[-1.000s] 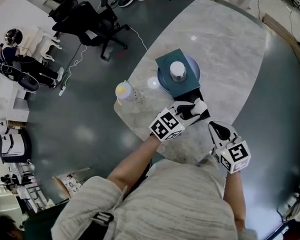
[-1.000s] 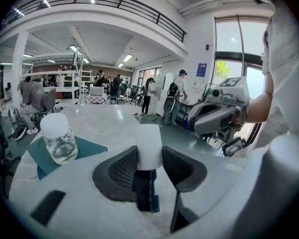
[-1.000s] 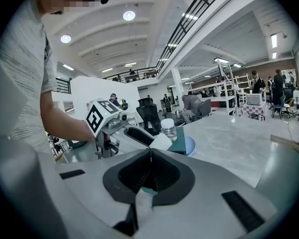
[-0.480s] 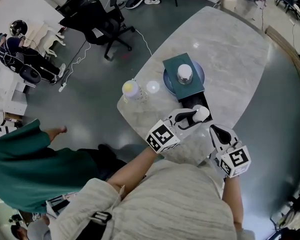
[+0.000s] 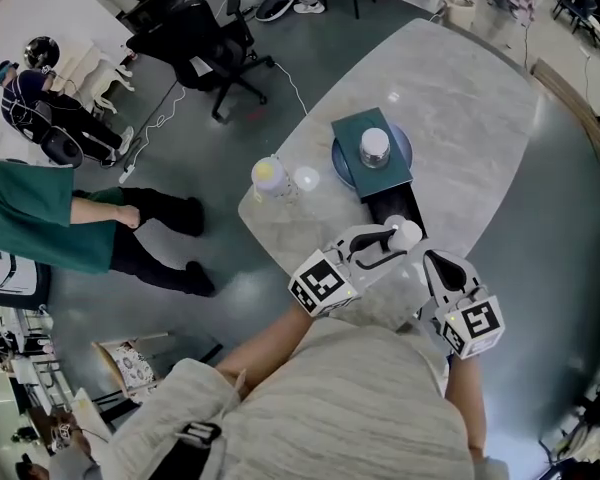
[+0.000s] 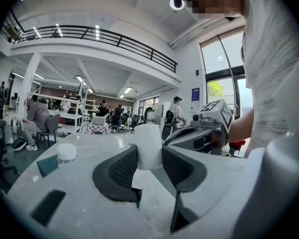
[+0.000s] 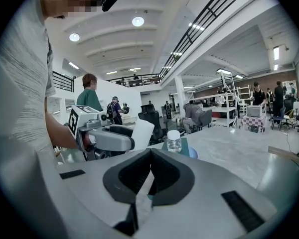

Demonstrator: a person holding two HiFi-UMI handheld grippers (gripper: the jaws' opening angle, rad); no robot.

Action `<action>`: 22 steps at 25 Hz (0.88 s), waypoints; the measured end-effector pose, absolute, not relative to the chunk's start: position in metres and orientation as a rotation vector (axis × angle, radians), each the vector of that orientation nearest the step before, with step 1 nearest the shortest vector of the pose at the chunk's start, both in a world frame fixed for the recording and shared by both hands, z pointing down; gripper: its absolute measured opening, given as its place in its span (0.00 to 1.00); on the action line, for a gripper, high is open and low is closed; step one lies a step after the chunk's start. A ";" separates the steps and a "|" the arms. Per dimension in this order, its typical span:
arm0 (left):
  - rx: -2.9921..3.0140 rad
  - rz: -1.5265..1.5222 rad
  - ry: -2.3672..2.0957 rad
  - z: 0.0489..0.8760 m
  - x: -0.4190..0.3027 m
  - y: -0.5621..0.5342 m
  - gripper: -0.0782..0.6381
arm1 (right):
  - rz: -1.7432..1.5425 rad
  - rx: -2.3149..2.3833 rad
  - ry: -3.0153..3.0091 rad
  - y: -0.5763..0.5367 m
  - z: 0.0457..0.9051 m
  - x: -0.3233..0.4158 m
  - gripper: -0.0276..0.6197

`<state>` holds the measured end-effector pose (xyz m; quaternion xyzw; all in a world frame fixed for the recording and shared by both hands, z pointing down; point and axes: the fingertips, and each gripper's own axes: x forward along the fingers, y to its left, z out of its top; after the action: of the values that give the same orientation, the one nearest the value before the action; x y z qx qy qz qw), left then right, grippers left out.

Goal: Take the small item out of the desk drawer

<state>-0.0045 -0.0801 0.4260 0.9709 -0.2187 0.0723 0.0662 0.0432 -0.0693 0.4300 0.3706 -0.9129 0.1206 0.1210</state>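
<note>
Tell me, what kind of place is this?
Probably a big open-plan lab or workshop hall: a black wheeled office chair, a long grey marble-patterned table, and a black-railed upper balcony.

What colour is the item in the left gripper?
The item is white, clearest in the left gripper view.

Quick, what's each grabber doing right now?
Left gripper: shut on the small white item.
Right gripper: shut, nothing between its jaws.

Ahead of you a white-lidded jar (image 5: 375, 146) stands on a teal mat (image 5: 352, 133) over a blue plate (image 5: 404, 146); a yellow-capped bottle (image 5: 269, 179) stands to their left.
</note>
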 end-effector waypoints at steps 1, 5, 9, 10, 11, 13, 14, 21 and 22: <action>2.927 0.220 -0.653 0.426 -0.004 -0.078 0.35 | 0.346 1.090 -2.660 -0.068 0.429 0.044 0.06; 2.913 0.216 -0.641 0.425 -0.004 -0.072 0.35 | 0.351 1.106 -2.648 -0.063 0.429 0.047 0.06; 2.908 0.208 -0.641 0.427 -0.007 -0.068 0.35 | 0.332 1.077 -2.622 -0.057 0.436 0.044 0.05; 2.906 0.206 -0.639 0.427 -0.007 -0.067 0.35 | 0.329 1.070 -2.621 -0.056 0.436 0.043 0.05; 2.905 0.206 -0.639 0.426 -0.008 -0.066 0.35 | 0.327 1.064 -2.621 -0.056 0.435 0.042 0.05; 2.899 0.205 -0.639 0.427 -0.009 -0.064 0.35 | 0.327 1.053 -2.621 -0.054 0.435 0.040 0.05; 2.895 0.203 -0.641 0.427 -0.010 -0.064 0.35 | 0.327 1.048 -2.621 -0.054 0.435 0.039 0.05; 2.878 0.192 -0.642 0.430 -0.011 -0.065 0.35 | 0.330 1.030 -2.622 -0.056 0.437 0.036 0.06; 2.877 0.193 -0.641 0.430 -0.011 -0.065 0.35 | 0.330 1.026 -2.622 -0.055 0.437 0.036 0.05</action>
<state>-0.0111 -0.0653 0.4296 0.9697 -0.2159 0.0651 0.0937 0.0356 -0.0553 0.4371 0.3576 -0.9140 0.1152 0.1530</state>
